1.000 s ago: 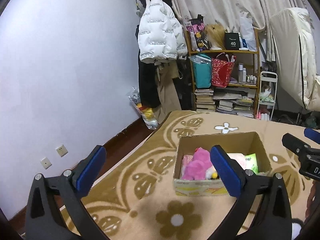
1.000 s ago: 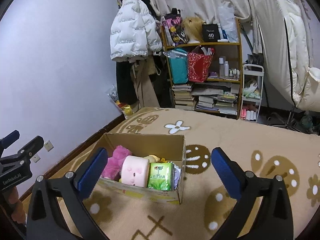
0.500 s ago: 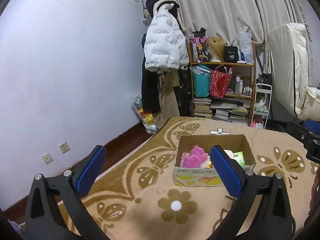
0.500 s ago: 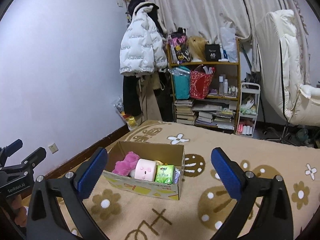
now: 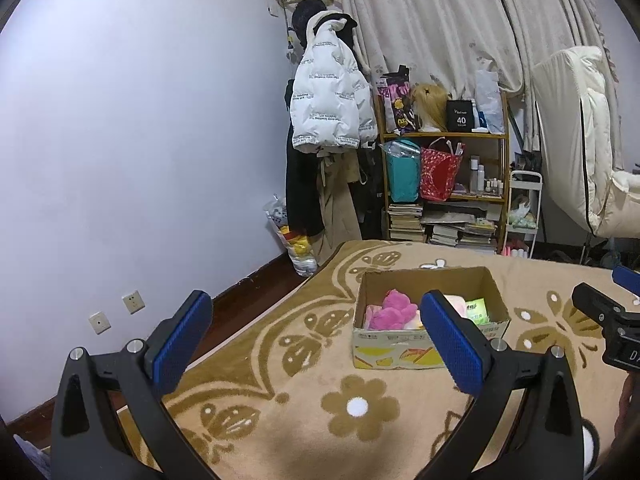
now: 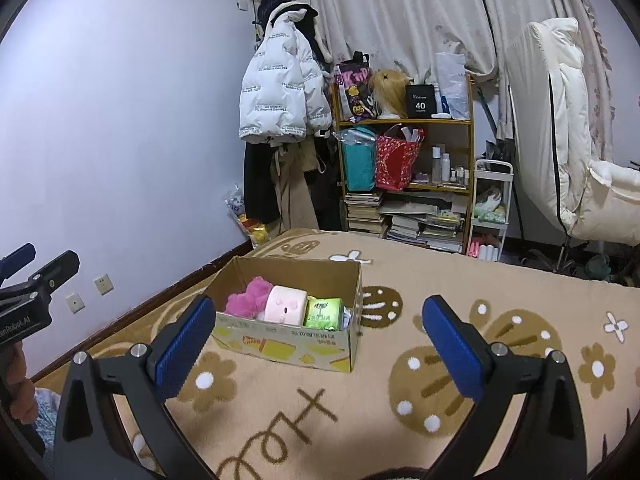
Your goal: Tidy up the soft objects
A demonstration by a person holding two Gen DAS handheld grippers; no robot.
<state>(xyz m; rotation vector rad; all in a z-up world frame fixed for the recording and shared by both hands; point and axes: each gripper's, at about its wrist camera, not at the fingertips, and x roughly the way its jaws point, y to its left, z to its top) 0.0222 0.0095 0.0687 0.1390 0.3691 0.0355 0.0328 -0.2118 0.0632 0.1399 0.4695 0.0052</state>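
**Soft toys sit boxed at mid-frame**

Soft toys fill the cardboard box (image 6: 288,322) on the patterned blanket (image 6: 460,300): pink plush (image 6: 250,298), pale pink cube cushion (image 6: 286,305), green tissue pack (image 6: 323,314). Left gripper (image 5: 316,336) hovers with fingers spread wide, holding nothing. Right gripper (image 6: 316,340) hangs likewise spread, low in frame.

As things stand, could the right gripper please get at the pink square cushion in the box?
Probably yes: the right gripper is open and empty, the cardboard box has no lid, and the pink cushion sits on top, uncovered.
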